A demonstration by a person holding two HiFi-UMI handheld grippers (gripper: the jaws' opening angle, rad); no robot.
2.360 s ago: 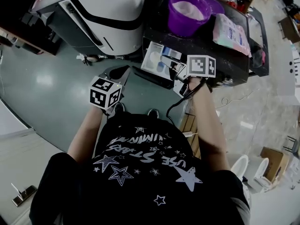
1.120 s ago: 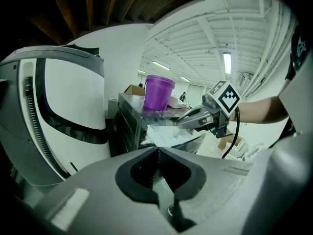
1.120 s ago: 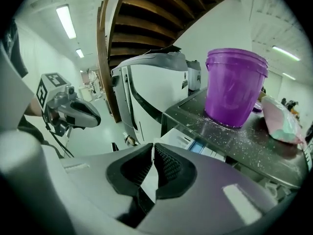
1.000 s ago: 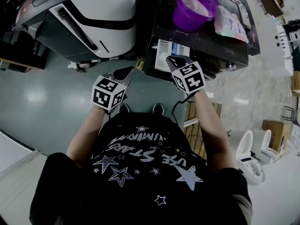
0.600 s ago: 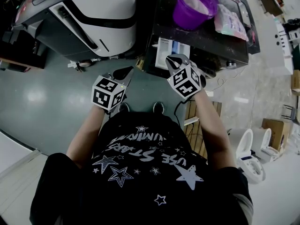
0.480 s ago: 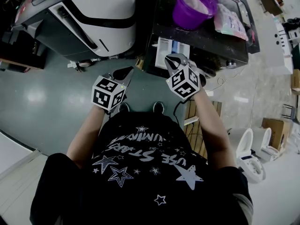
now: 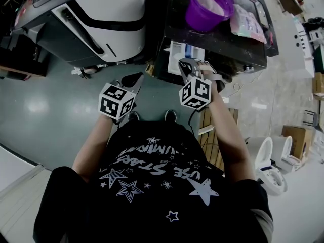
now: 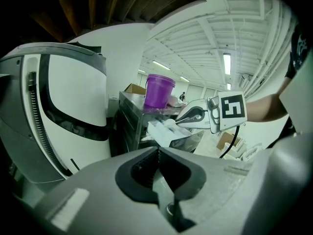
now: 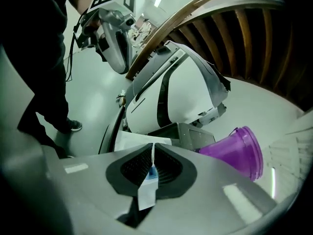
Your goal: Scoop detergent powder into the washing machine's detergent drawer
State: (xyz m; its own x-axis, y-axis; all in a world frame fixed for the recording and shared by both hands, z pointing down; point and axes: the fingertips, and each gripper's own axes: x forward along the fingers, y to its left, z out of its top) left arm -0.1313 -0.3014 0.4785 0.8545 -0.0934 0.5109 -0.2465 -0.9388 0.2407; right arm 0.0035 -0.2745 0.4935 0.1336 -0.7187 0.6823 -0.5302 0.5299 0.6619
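Checking tool state before step one: what are the grippers doing? (Trainee)

Both are reading as closed. The left gripper is hanging over the floor, well apart from the washing machine, its jaws meeting tip to tip with nothing between them. The right gripper is hovering just beside the open detergent drawer, jaws also meeting at the tips. The white-and-blue patch showing in the slot behind them is probably the drawer beyond, so this gripper is judged to be carrying nothing. (Technician)

Where is the powder sitting? (Trainee)

The detergent powder is sitting in the purple bucket, which is standing on top of the machine, behind the drawer and beside a detergent bag. No scoop is showing in any view. (Technician)

How is the material going to handle? (Trainee)

Expect it to be behaving as a light, loose solid, likely shifting and spilling with any tilt. A loaded scoop is therefore calling for a level carry, gripped on the handle close to the bowl. The drawer is looking like thin plastic on slides, so load it from above without pressing on its front lip. The bucket is looking light and liable to slide, so avoid pushing against its rim (Technician)
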